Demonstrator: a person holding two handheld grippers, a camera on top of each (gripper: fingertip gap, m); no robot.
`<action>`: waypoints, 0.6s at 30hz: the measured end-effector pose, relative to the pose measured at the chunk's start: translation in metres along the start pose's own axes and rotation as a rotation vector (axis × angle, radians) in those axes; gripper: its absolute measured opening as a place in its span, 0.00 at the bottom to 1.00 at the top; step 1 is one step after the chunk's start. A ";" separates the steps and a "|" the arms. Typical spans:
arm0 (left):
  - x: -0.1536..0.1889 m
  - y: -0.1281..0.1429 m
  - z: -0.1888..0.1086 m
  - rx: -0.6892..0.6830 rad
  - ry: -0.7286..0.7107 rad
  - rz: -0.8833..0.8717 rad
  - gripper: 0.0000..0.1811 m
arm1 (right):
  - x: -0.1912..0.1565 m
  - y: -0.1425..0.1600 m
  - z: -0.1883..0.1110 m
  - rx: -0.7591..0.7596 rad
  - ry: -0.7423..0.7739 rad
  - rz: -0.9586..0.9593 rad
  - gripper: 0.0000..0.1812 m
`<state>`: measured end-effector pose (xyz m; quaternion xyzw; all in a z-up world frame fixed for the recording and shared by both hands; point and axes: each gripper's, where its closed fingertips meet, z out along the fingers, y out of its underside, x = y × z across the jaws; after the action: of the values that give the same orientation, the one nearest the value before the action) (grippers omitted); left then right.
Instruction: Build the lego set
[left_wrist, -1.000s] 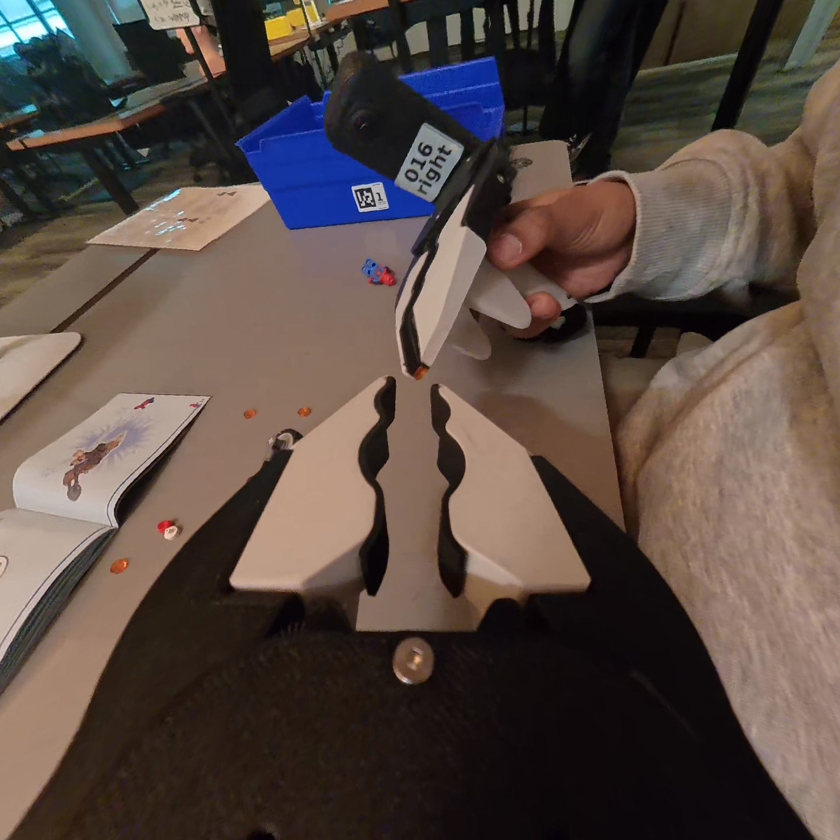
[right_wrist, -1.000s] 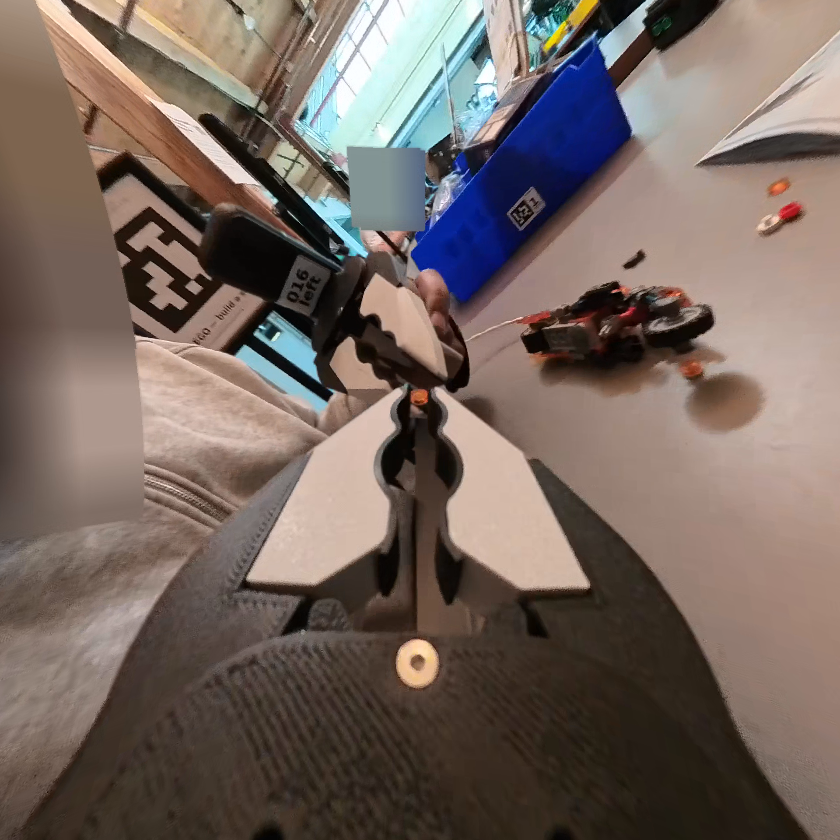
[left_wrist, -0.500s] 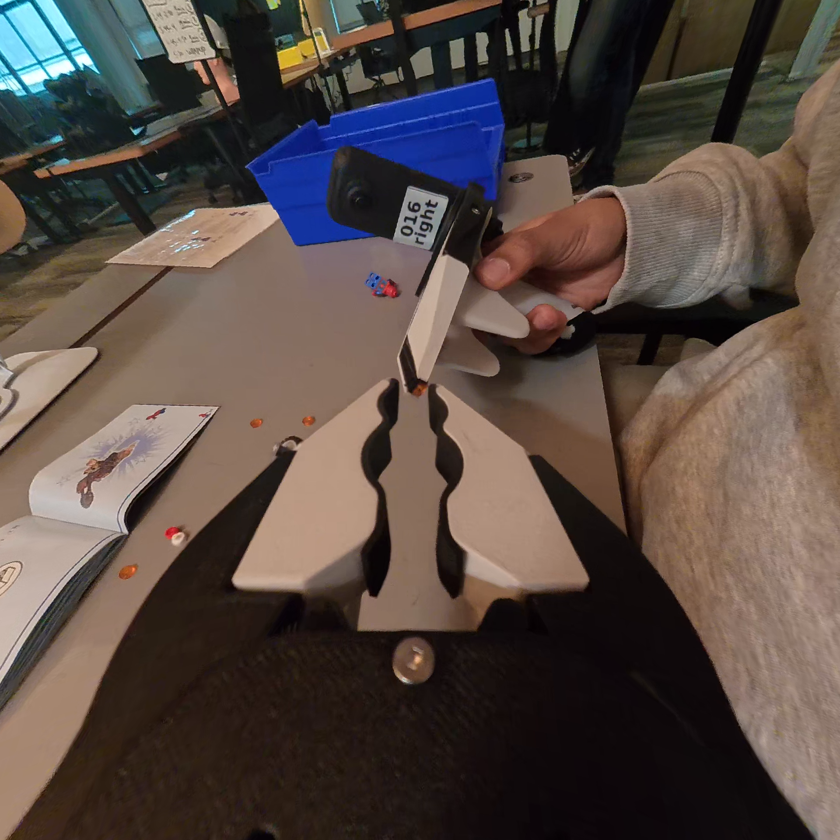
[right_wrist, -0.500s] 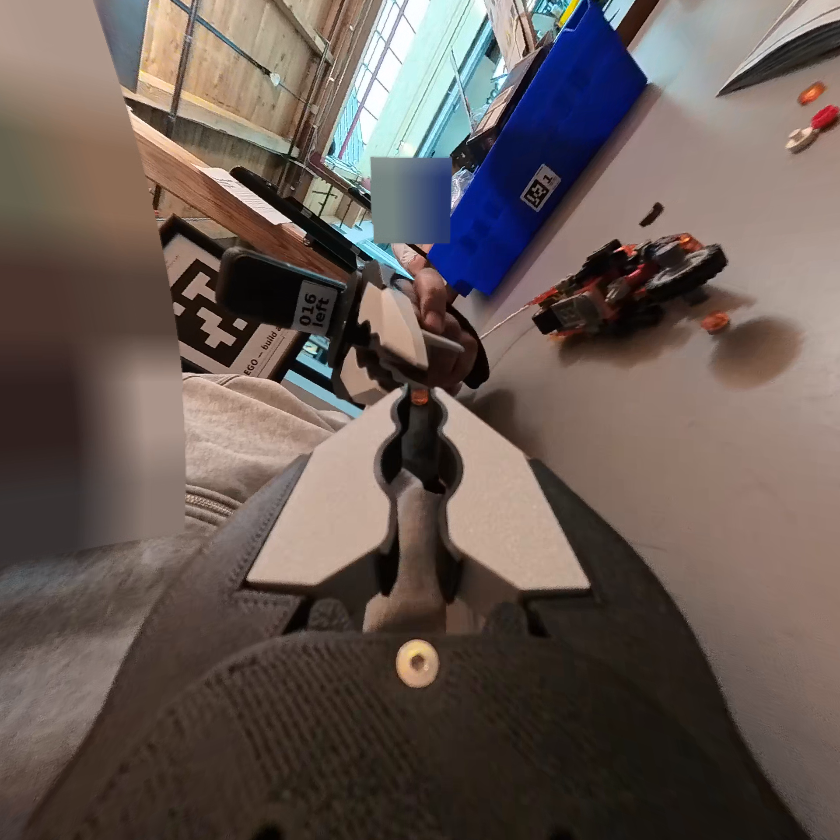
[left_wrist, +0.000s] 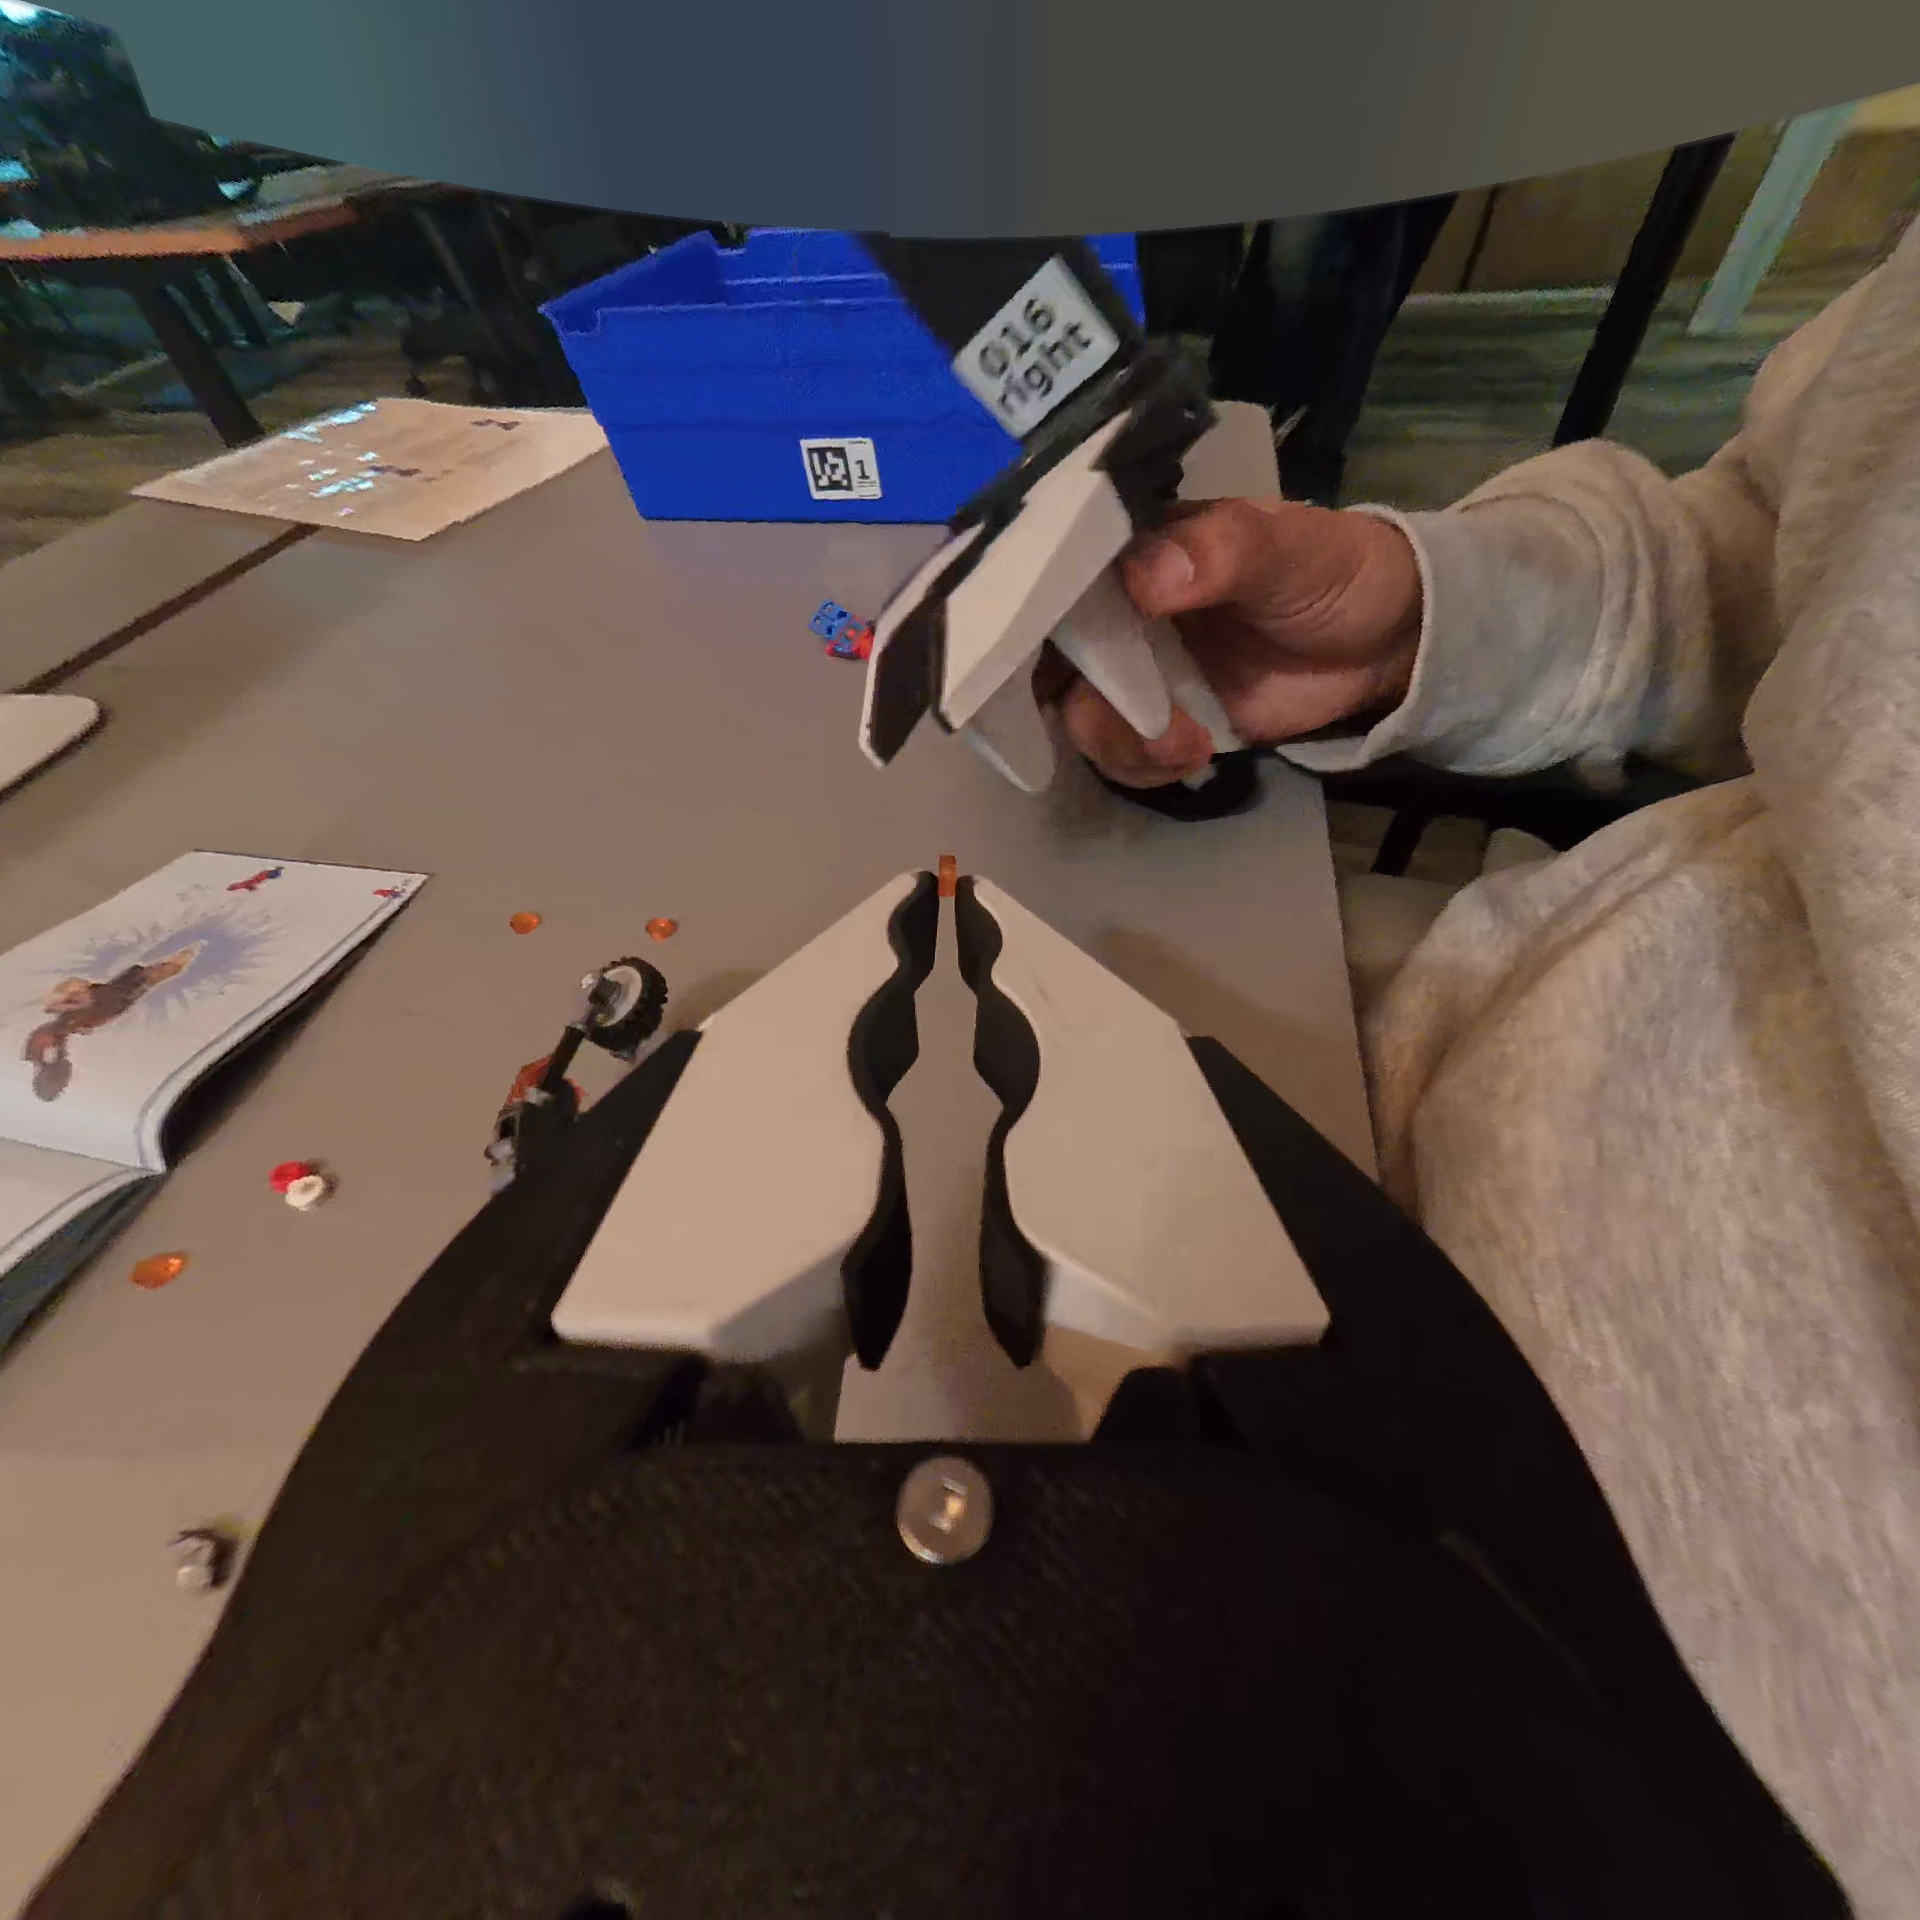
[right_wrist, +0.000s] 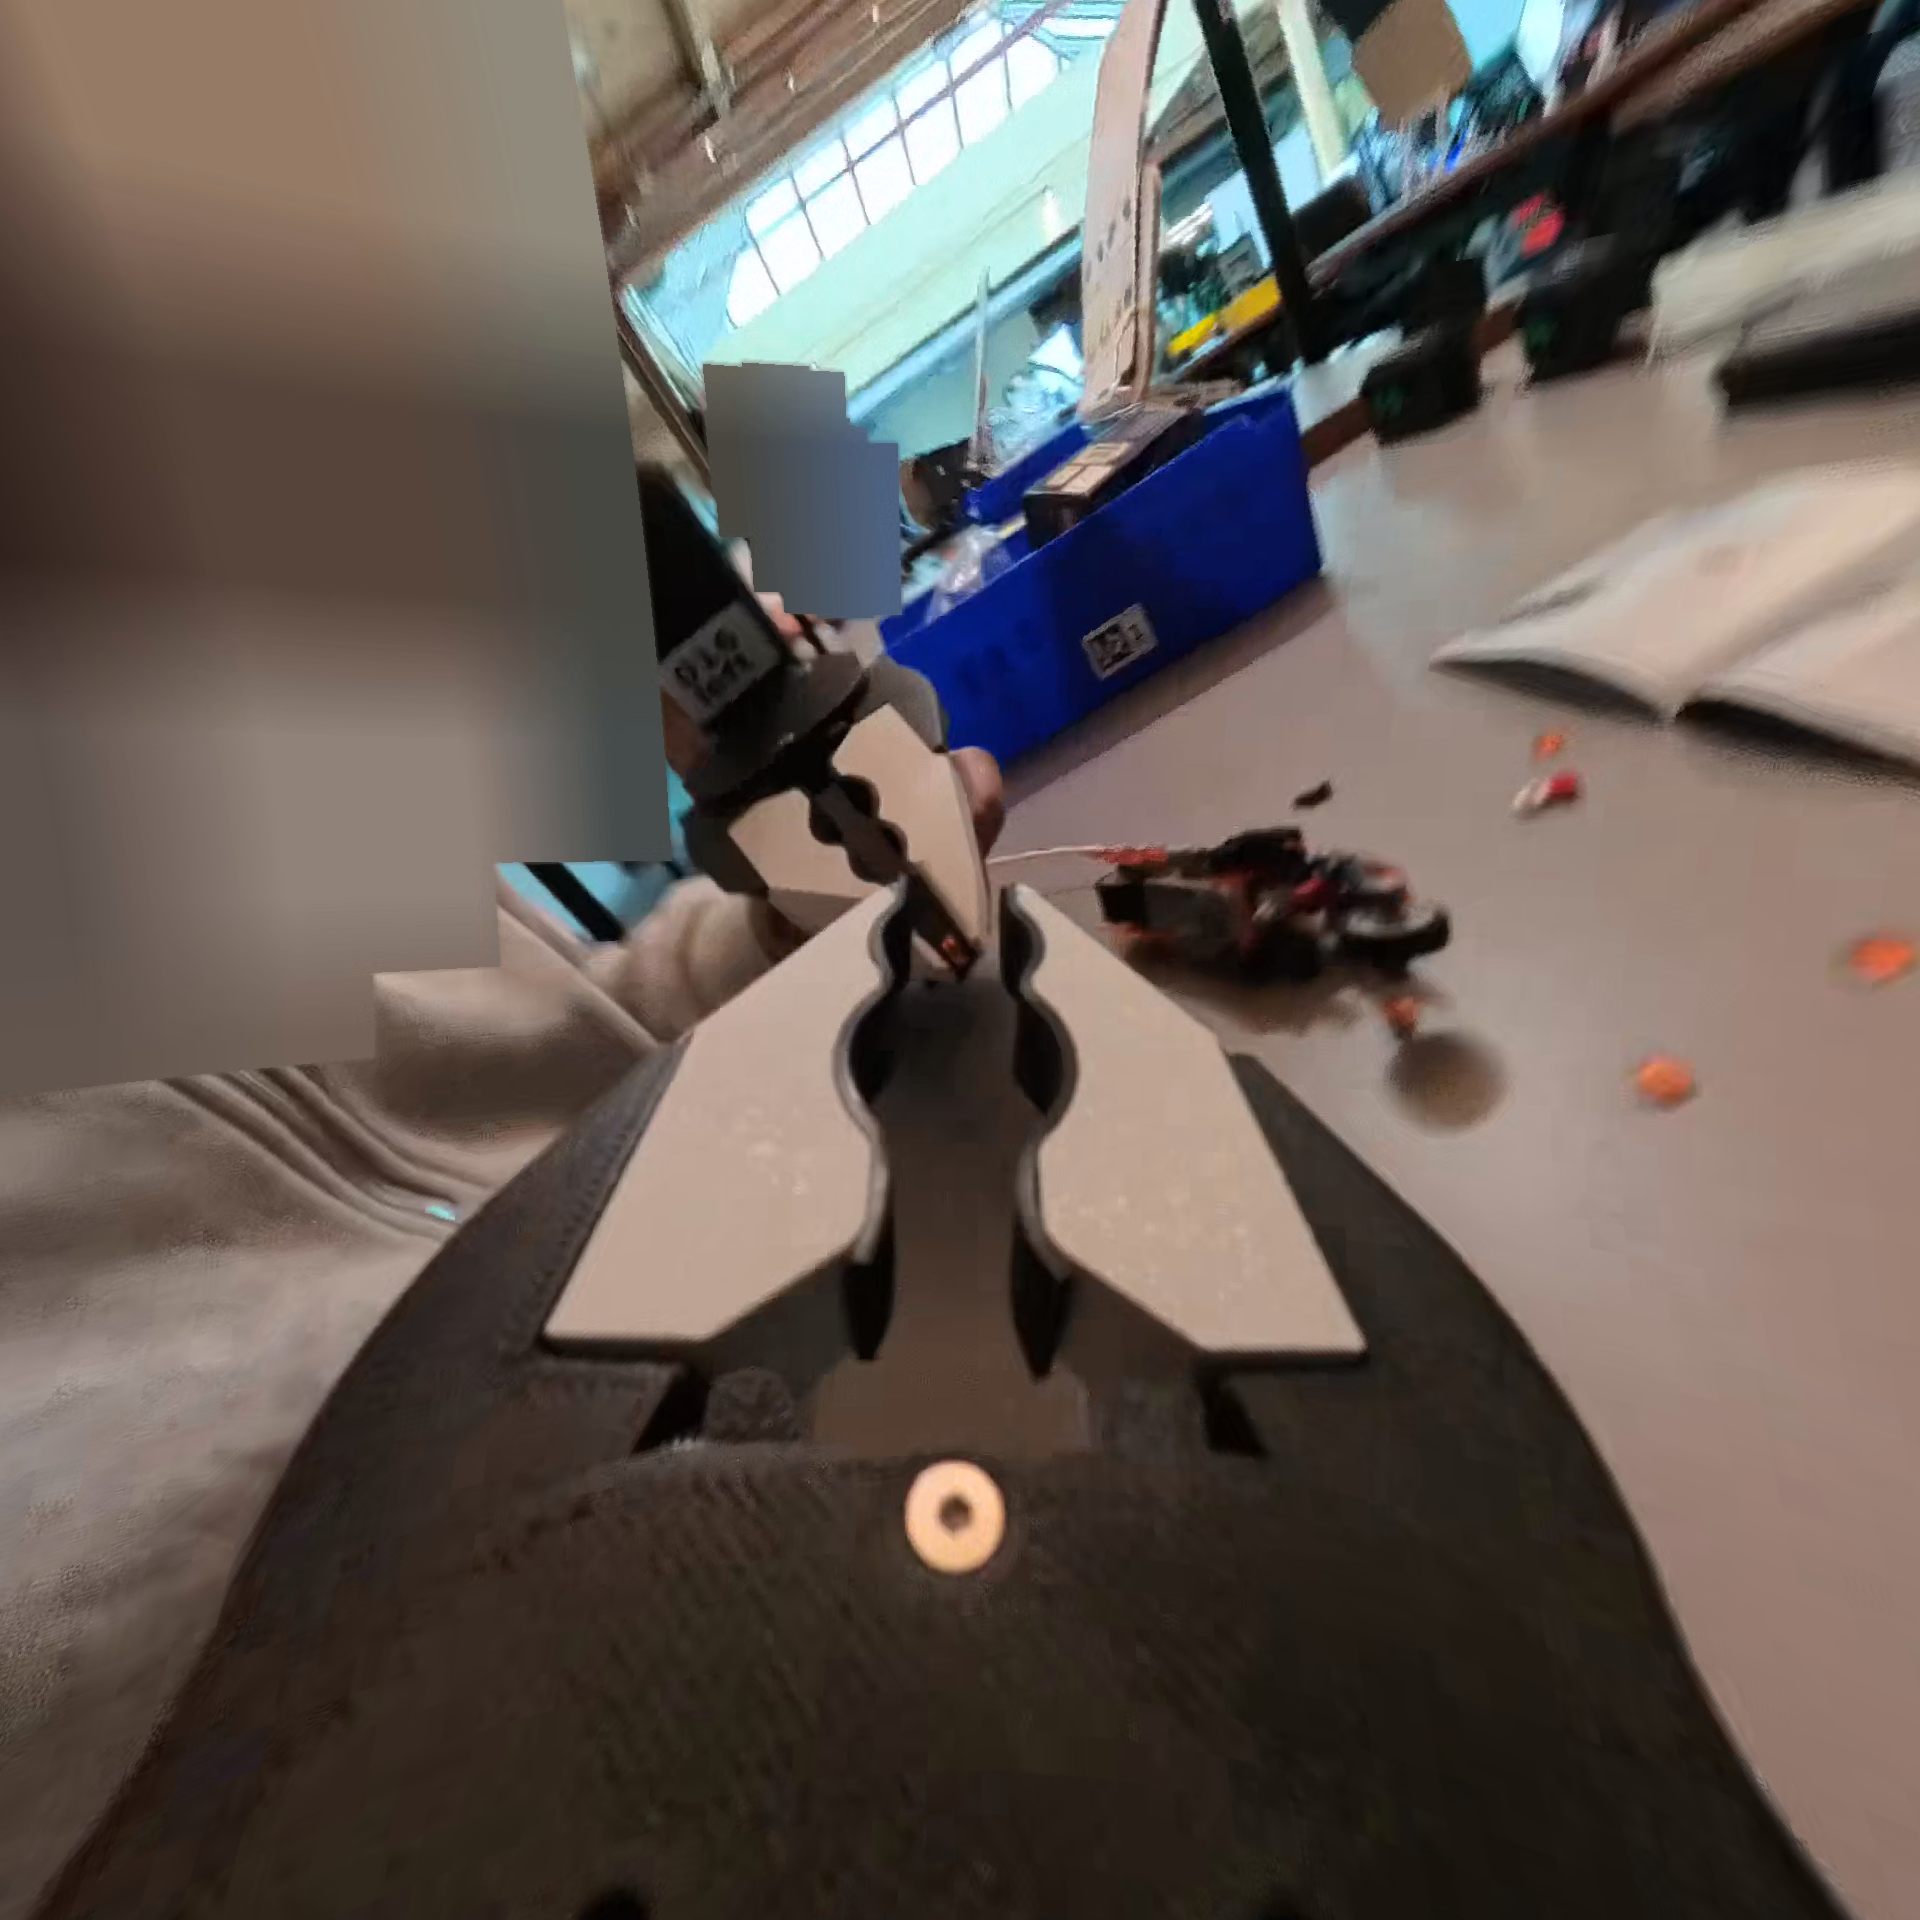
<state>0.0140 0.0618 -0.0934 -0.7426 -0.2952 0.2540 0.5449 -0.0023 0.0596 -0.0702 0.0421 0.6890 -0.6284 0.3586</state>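
My left gripper (left_wrist: 945, 891) is shut on a small orange lego piece (left_wrist: 947, 869), which sticks out at its fingertips above the grey table (left_wrist: 582, 727). My right gripper (right_wrist: 953, 902) is open and empty. In the left wrist view it (left_wrist: 888, 743) hovers just above and behind the piece. In the right wrist view the left gripper's tip with the orange piece (right_wrist: 951, 945) lies between my right fingers. The partly built red and black lego vehicle (right_wrist: 1268, 904) lies on the table to the left of my left gripper. Only its wheel end (left_wrist: 618, 1013) shows in the left wrist view.
Loose orange pieces (left_wrist: 525, 922) and a red and white piece (left_wrist: 301, 1184) lie near an open instruction booklet (left_wrist: 177, 987). A blue bin (left_wrist: 769, 395) stands at the back, with a small blue and red piece (left_wrist: 836, 629) before it. The person's sleeve (left_wrist: 1662, 935) fills the right. Both grippers' tips are close together, under 4 cm apart.
The orange piece has passed from the right gripper to the left. The left gripper shut on it; the right gripper opened and drew back upward.
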 end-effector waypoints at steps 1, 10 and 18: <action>0.001 0.000 0.000 0.008 0.015 -0.024 0.00 | -0.004 0.000 0.001 -0.022 0.026 -0.132 0.08; 0.006 -0.006 -0.004 0.082 0.150 -0.199 0.00 | -0.006 0.023 0.014 -0.257 0.129 -0.596 0.04; 0.009 -0.006 -0.005 0.094 0.195 -0.244 0.00 | -0.012 0.025 0.015 -0.256 0.034 -0.514 0.01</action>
<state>0.0225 0.0661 -0.0870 -0.6960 -0.3166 0.1263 0.6320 0.0258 0.0558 -0.0842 -0.1689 0.7567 -0.6059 0.1783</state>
